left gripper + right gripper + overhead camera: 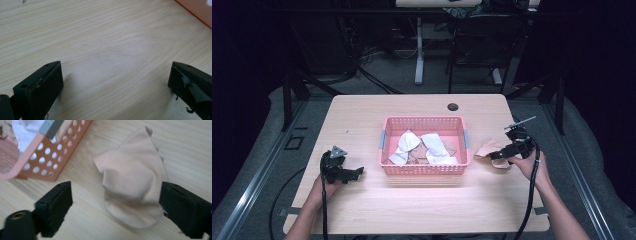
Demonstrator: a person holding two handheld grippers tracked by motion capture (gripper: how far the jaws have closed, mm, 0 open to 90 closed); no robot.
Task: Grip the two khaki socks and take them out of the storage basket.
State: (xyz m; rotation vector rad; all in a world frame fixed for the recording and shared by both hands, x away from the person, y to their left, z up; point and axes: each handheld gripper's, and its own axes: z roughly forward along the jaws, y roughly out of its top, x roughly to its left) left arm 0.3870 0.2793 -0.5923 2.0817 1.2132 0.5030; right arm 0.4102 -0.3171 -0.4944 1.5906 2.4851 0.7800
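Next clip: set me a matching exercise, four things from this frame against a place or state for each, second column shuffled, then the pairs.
Things:
1. beige cloth
2. white cloths
3. left tongs
4. pink basket

Places or states:
A. mid-table, perforated walls
B. open over bare wood
C. lying inside the basket
D. on the table right of the basket, between the open right tongs

Pairs: 1-D, 2-C, 3-B, 4-A

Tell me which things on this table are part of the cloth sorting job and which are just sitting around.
In the job: beige cloth between the open right gripper jaws; pink basket; white cloths inside it.

Lying about: left gripper, open over bare table; round hole in the tabletop; desk leg behind.
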